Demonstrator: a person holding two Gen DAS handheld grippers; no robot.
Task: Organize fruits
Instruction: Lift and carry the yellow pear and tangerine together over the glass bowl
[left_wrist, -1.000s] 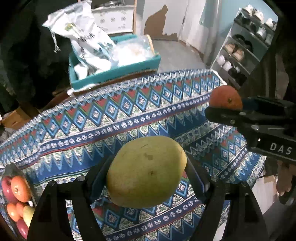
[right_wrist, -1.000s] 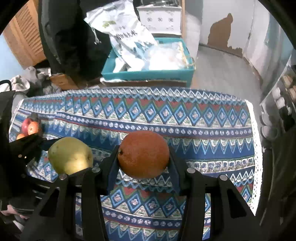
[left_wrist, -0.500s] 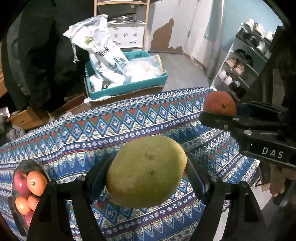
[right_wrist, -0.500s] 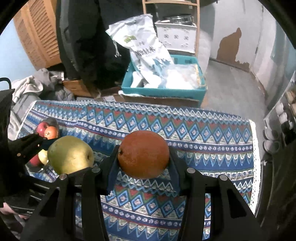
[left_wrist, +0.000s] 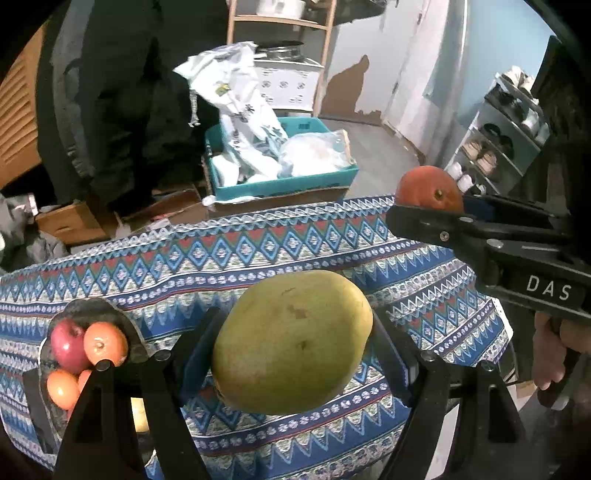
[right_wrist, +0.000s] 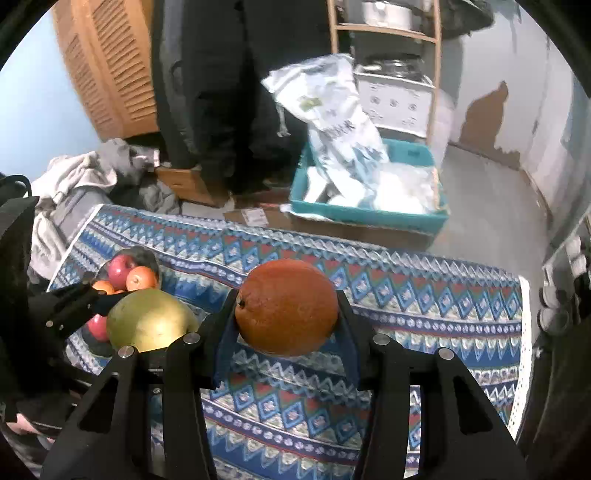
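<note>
A person's hands are mostly out of frame; only fingers (left_wrist: 554, 354) on the right grip handle show. The fruit bowl (left_wrist: 122, 325) at the cloth's left end is half hidden behind the left gripper's arms, so its full contents cannot be made out: a red apple (left_wrist: 66, 343) and a few small oranges (left_wrist: 105, 343) are visible. The left gripper (left_wrist: 291, 341) is clamped on a mango (left_wrist: 291, 341), large, yellow-green, with small brown flecks, held in the air above the patterned blue cloth (left_wrist: 258, 254). The right gripper (right_wrist: 287, 306) is clamped on an orange (right_wrist: 287, 306), deep reddish with a dark stem dot, also above the cloth, to the mango's right. Behind the table a teal bin (right_wrist: 369, 214) holds plastic bags, slightly blurred
</note>
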